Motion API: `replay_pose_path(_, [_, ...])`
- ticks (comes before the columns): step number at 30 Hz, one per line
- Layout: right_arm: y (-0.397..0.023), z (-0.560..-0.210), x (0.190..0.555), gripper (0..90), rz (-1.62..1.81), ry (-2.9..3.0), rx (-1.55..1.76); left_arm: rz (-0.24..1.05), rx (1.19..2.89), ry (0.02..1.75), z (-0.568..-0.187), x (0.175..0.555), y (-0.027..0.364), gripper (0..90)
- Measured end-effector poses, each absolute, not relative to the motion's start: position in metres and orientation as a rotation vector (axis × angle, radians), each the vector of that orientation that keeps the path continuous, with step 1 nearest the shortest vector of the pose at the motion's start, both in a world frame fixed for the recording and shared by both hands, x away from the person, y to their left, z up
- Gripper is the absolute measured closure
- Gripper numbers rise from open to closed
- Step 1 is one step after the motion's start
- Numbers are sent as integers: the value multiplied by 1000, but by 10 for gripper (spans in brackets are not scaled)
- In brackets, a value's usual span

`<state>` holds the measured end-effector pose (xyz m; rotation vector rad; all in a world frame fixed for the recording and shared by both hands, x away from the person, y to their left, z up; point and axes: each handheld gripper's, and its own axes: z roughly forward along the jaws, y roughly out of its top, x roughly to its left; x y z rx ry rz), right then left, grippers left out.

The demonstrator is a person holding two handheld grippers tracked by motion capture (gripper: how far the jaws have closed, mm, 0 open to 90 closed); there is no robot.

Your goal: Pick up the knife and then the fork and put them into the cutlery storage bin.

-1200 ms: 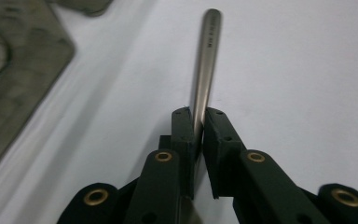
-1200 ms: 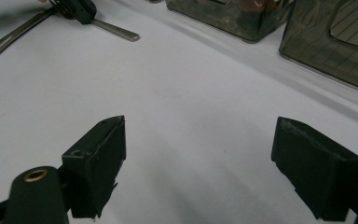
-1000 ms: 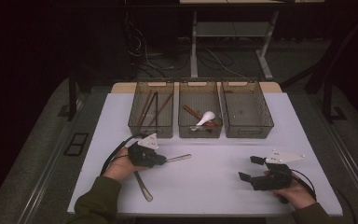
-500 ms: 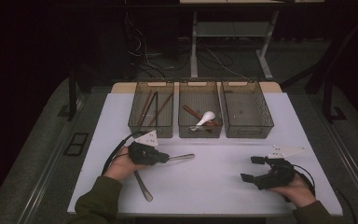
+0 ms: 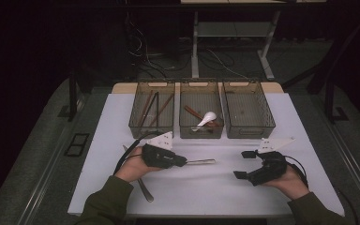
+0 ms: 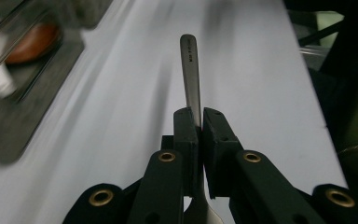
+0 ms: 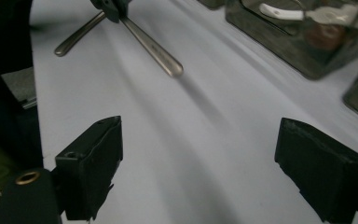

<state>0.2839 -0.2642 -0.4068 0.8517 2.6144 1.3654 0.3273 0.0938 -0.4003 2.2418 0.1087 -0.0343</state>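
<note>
We see a metal utensil handle [image 6: 190, 70] clamped between the black pads of the left tongs [image 6: 200, 122], its flat stamped end pointing away from us over the white table [image 5: 215, 187]. In the high view the same handle [image 5: 201, 161] sticks out level to the right of the left tongs [image 5: 182, 161], just above the table surface and roughly in front of the middle bin [image 5: 200, 131]. Whether it is a fork or a spoon we cannot tell, since the working end is hidden under the tongs. In the right gripper view the handle [image 7: 154, 46] juts toward the camera, and a second metal utensil [image 7: 77, 35] lies beside it on the table. The high view shows that second utensil [image 5: 145, 190] lying by the person's left sleeve.

The right tongs [image 5: 243, 164] are well apart from the left, near the right side of the table; their jaws stand wide open with nothing between them, and the right gripper view shows bare table [image 7: 205, 140] in the gap.

Three clear bins sit in a row at the far side of the table. The left bin [image 5: 151, 129] holds dark chopsticks [image 5: 150, 108]. The middle bin holds a white spoon [image 5: 206, 118] and a brown utensil [image 5: 193, 112]. The right bin [image 5: 248, 129] stands beside it.
</note>
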Motion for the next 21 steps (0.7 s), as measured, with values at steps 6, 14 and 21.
replay_pose_path(6, [-243, -396, 293, 149, 1379, 2692, 720, -66, 2249, 24, -397, 324, 68, 841])
replay_pose_path(14, [-214, -391, 303, 233, 1329, 2832, 565, -82, 2264, -70, -393, 326, 42, 841])
replay_pose_path(21, [-202, -402, 310, 473, 1239, 2968, 416, -77, 2282, -131, -394, 321, 36, 841])
